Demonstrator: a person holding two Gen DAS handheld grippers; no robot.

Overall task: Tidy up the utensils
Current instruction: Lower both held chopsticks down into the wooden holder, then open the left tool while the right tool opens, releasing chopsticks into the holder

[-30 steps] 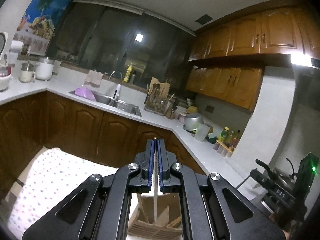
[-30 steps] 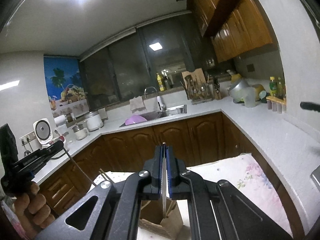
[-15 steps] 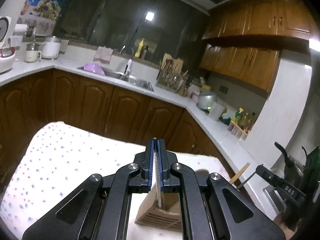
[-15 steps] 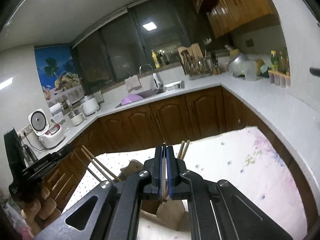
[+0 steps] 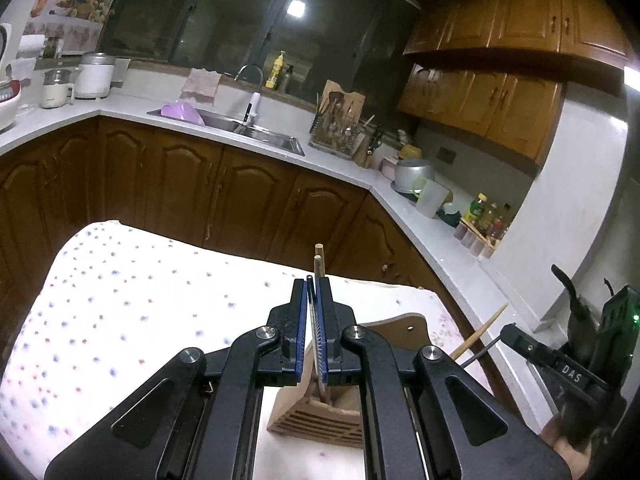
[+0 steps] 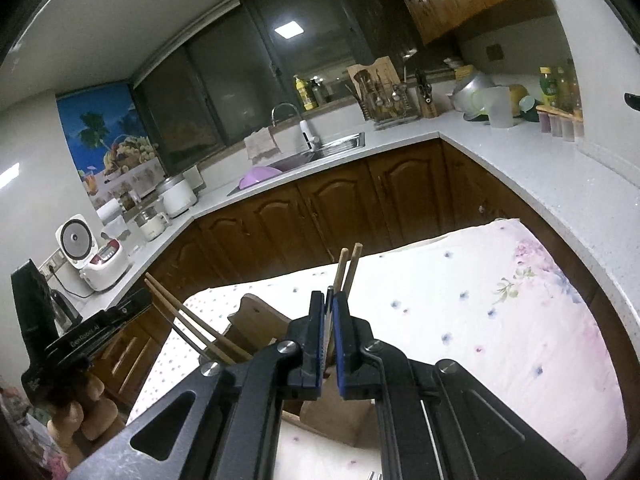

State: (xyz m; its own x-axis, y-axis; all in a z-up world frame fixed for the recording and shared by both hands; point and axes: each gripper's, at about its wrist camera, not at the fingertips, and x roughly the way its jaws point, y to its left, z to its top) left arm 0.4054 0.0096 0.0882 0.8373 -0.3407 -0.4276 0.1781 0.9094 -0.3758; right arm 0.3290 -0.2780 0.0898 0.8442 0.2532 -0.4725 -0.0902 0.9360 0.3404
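As both hands are being lowered toward the wooden utensil holder on the dotted tabletop, thin utensils are being kept pinched in the left gripper and right gripper, so insertion is being lined up.

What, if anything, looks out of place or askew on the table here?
Nothing stands out. The wooden holder stands on the flowered cloth, nothing spilled. The left gripper and right gripper each clamp chopsticks slanting down toward it.
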